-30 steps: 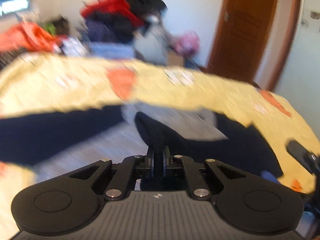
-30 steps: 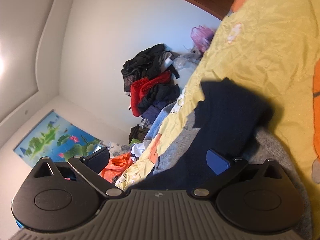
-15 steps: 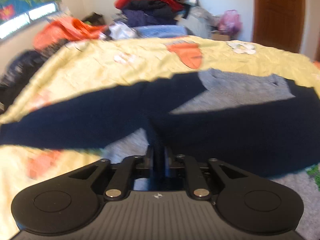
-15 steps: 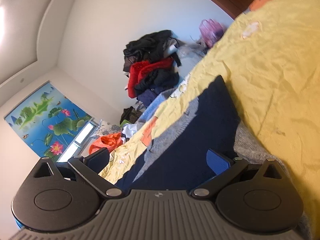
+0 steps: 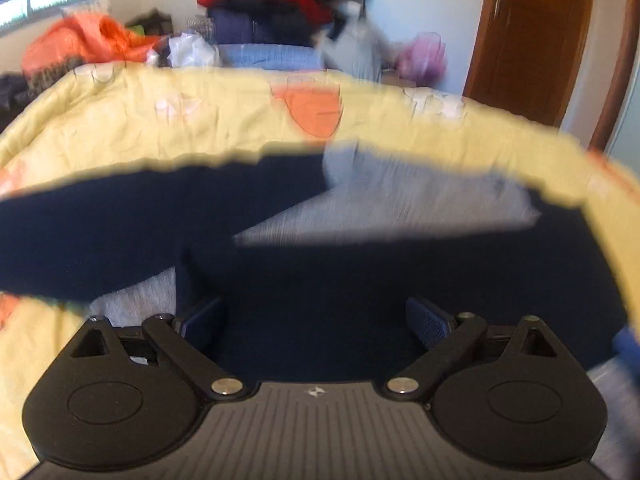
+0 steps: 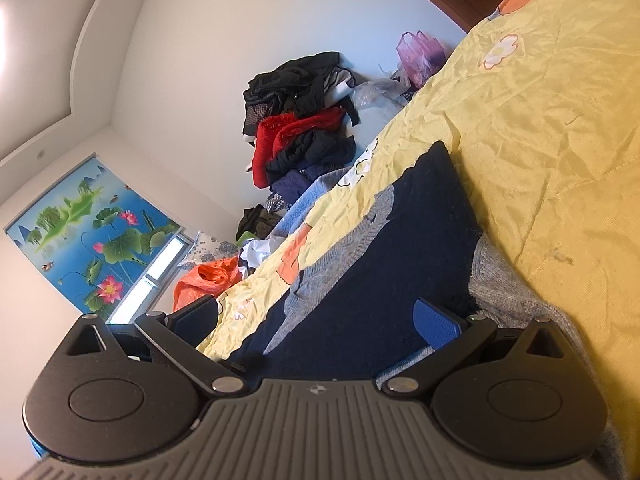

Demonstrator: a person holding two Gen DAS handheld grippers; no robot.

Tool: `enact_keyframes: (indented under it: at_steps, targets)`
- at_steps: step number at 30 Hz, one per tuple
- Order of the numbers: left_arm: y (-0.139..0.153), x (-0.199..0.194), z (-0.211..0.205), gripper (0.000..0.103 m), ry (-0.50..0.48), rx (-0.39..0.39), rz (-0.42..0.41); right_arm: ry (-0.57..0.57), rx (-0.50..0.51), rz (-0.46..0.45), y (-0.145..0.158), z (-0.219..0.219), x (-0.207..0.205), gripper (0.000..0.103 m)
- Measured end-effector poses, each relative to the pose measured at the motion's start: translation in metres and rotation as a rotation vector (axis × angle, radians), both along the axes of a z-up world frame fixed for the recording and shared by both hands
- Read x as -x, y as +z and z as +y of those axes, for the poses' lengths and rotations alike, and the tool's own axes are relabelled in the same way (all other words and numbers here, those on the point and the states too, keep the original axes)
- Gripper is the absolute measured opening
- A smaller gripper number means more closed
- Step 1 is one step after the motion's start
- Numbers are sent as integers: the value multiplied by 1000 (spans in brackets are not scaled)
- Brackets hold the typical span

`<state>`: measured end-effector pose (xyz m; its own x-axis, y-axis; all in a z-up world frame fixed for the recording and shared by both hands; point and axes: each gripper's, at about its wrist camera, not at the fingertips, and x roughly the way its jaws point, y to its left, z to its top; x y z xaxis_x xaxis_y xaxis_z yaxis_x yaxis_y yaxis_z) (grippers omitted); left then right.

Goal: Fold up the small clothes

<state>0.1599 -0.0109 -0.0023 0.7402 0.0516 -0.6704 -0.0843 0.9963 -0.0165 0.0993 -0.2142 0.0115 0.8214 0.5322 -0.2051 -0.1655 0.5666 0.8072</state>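
Observation:
A small grey knit sweater (image 5: pixel 404 200) with navy sleeves (image 5: pixel 120 232) lies on the yellow bedspread (image 5: pixel 160 128). A navy sleeve is folded across the grey body (image 6: pixel 380 264). My left gripper (image 5: pixel 316 320) is open, low over the navy cloth, holding nothing. My right gripper (image 6: pixel 316 316) is open too, over the sweater's right side, with navy cloth between its blue pads (image 6: pixel 436 322). The left wrist view is blurred.
A heap of red and black clothes (image 6: pixel 304 140) is stacked beyond the bed's far edge, with an orange bag (image 5: pixel 84 40) and a pink bag (image 6: pixel 420 52). A brown door (image 5: pixel 528 36) stands at the back right. A lotus blind (image 6: pixel 88 224) covers the window.
My left gripper was shut on the navy sleeve and has now opened, letting it go across the sweater. My right gripper stayed open and shifted slightly.

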Motion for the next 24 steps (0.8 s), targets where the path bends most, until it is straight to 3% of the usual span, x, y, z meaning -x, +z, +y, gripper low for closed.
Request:
enact_keyframes:
  at_steps: [6, 10, 14, 17, 20, 22, 24]
  targets:
    - [-4, 7, 11, 103, -30, 63, -26, -8, 25, 3, 2, 1, 0, 102]
    - [-1, 2, 11, 103, -27, 75, -31, -37, 54, -33, 27, 11, 0, 102]
    - [2, 5, 18, 103, -28, 123, -48, 61, 263, -89, 56, 37, -31, 103]
    - [2, 6, 21, 103, -30, 146, -56, 81, 417, -7, 52, 51, -64, 103]
    - [3, 7, 24, 103, -30, 168, -65, 81, 597, 144, 30, 58, -91, 103]
    - [3, 8, 26, 103, -31, 184, -71, 98, 665, 57, 19, 59, -84, 103]
    - [3, 8, 27, 103, -32, 188, -73, 104, 720, 45, 16, 66, -79, 102]
